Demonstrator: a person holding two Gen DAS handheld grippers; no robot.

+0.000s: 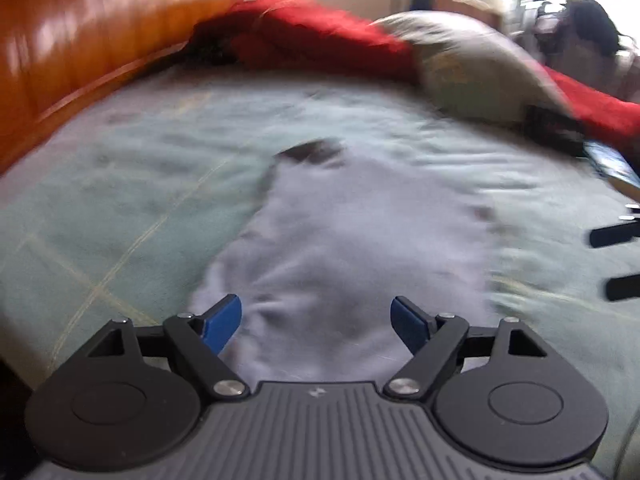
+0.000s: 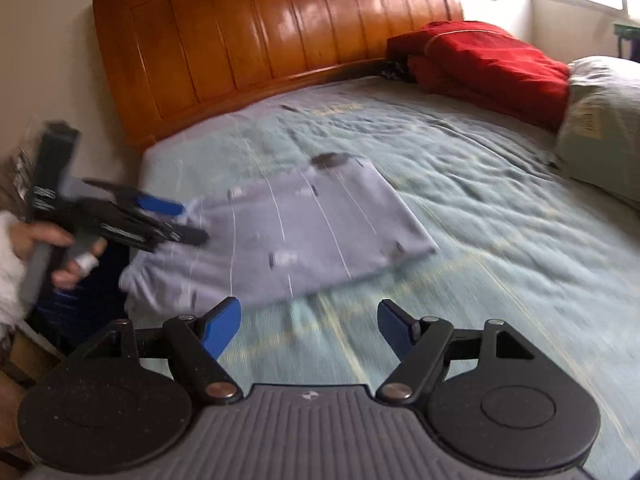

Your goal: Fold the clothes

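Two tools are working over the wide bed with its pale green quilted cover [image 2: 500, 216], where the pale grey striped garment [image 2: 312, 232] is lying flat, its long axis running from the near-left edge toward the wooden headboard [image 2: 280, 28]. The left tool [image 2: 176, 220] is hovering spread at the bunched end; the right tool [image 2: 310, 328] is gaping, empty. I'd be gripping corners evenly, folding square.

Pale lavender garment [image 2: 304, 224] with thin white stripes lies on a mint-green bedspread [image 2: 480, 208] beside a red blanket [image 2: 492, 60].
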